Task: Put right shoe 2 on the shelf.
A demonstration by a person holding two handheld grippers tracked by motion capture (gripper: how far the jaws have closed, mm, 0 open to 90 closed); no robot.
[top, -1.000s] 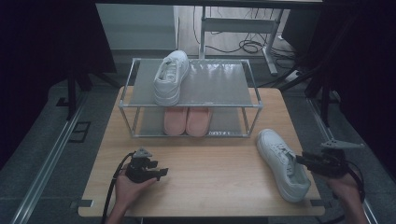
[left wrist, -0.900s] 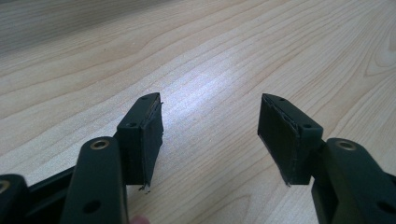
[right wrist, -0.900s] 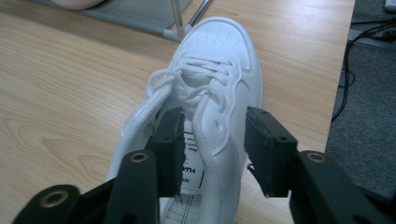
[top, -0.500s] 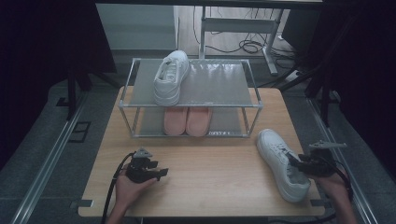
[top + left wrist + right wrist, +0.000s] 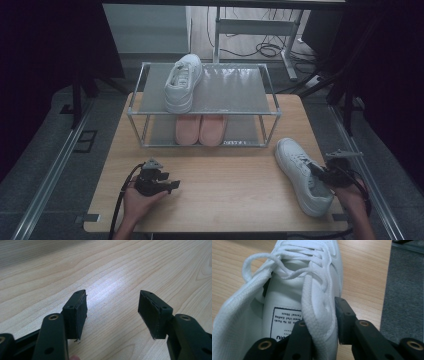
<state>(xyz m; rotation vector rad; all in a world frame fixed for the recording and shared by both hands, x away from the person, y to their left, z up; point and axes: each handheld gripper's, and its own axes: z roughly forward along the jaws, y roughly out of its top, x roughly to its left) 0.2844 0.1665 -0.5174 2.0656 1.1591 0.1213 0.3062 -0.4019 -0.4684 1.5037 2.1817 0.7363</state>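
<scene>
The shoe (image 5: 302, 176) lies on the desk (image 5: 225, 195) near its right edge, toe toward the rack (image 5: 205, 107), heel toward us. In the right gripper view the right gripper (image 5: 323, 322) has one jaw inside the shoe's opening and the other outside, with the padded collar (image 5: 318, 315) between them; the jaws have just been closing, and the collar looks pinched between the pads, so we read this as a grasp on the shoe's side wall.

We judge the step in hand to be the pick-up of this shoe. Its mate (image 5: 183, 82) already stands on the rack's top shelf, left of a bare stretch, and pink slippers (image 5: 201, 129) sit on the lower shelf. The next move, as we see it, calls for a firm hold on the soft collar, then a lift high enough to clear the rack's front rail, and a carry forward and left to the free space beside the mate. The collar may fold or slip, and the loose laces (image 5: 274, 262) could drag.

In the high view the right hand (image 5: 350, 192) sits low at the desk's right edge, its gripper pointing left into the shoe. The left gripper (image 5: 152, 177) rests in the left hand on the desk's near left part, jaws apart with bare wood between them, holding nothing.
</scene>
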